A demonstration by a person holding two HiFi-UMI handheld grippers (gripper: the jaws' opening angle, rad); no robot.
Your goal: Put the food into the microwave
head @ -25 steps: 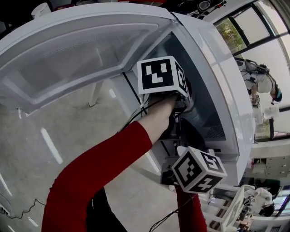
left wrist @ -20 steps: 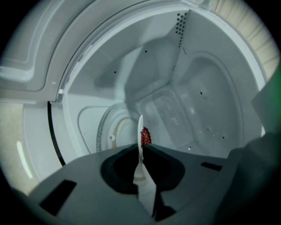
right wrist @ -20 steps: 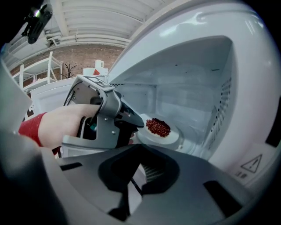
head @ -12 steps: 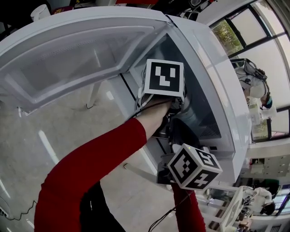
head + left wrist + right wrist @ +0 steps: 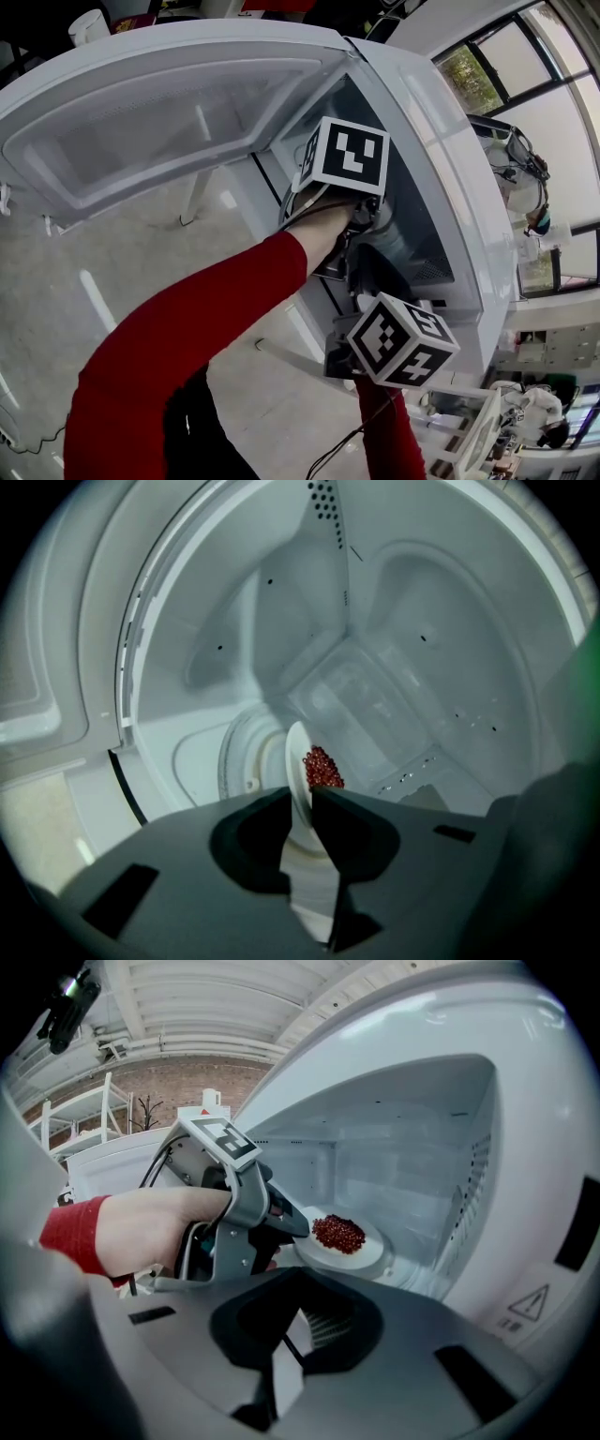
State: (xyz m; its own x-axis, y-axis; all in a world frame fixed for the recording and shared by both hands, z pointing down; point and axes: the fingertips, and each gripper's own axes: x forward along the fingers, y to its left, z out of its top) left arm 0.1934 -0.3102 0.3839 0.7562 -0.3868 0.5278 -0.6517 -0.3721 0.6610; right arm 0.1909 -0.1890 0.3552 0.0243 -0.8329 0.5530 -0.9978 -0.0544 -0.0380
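Note:
A white plate [image 5: 354,1249] with a heap of small red food [image 5: 337,1233] rests on the turntable [image 5: 236,761] inside the open microwave [image 5: 441,159]. My left gripper [image 5: 300,803] reaches into the cavity, and its jaws are opening. The plate's [image 5: 297,757] near rim stands between the jaws, which look to have come off it. The red food [image 5: 322,768] lies just beyond the tips. The right gripper view shows the left gripper [image 5: 296,1228] at the plate's left rim. My right gripper [image 5: 286,1335] hangs outside the cavity, in front of it, shut and holding nothing.
The microwave door [image 5: 169,112] hangs swung wide to the left in the head view. Both marker cubes [image 5: 345,155] [image 5: 398,339] crowd the opening. White cavity walls close in around the plate. Shelving and a brick wall show behind the left arm.
The left gripper has rolled in place, its marker cube turning to show a different face. The right gripper has kept still. The head view has shifted slightly.

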